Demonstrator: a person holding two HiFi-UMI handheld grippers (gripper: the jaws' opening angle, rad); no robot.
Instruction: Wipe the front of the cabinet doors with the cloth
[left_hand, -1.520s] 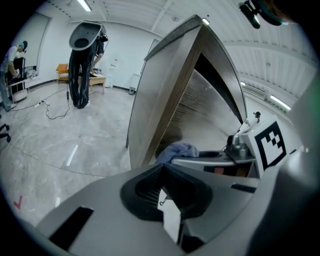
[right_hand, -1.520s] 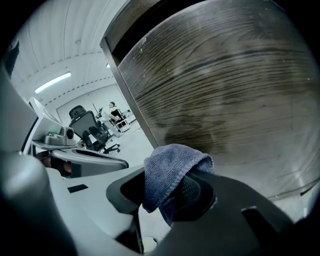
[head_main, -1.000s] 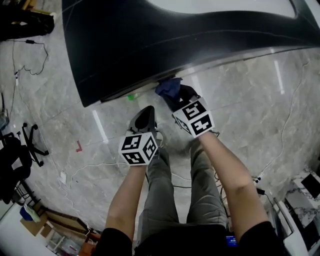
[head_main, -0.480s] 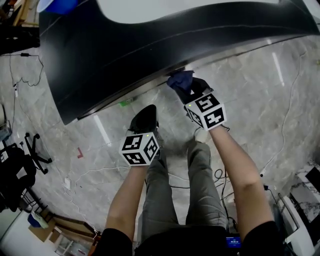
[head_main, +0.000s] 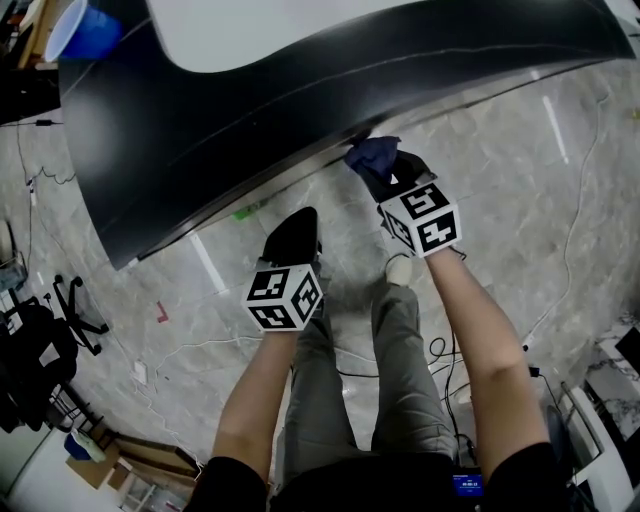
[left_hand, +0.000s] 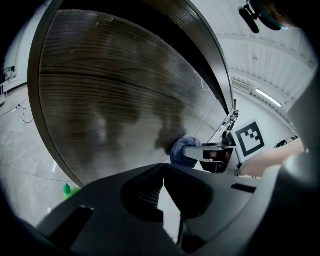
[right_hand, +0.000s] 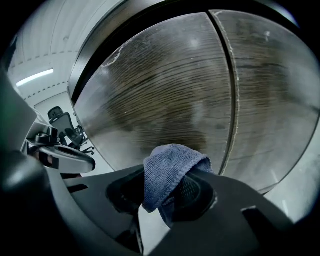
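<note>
Cloth (right_hand: 170, 175) is clamped in your right tool (head_main: 390, 178), bunched up at the cabinet door (right_hand: 165, 90) beside the seam. Press it flat and sweep along the grain. Your left tool (left_hand: 162, 187), jaws together and empty, hangs clear.

A blue cup (head_main: 85, 35) upper left; on the marble floor (head_main: 520, 170), a green bottle (left_hand: 67, 189), cables (head_main: 571, 262), a chair (head_main: 72, 300).
</note>
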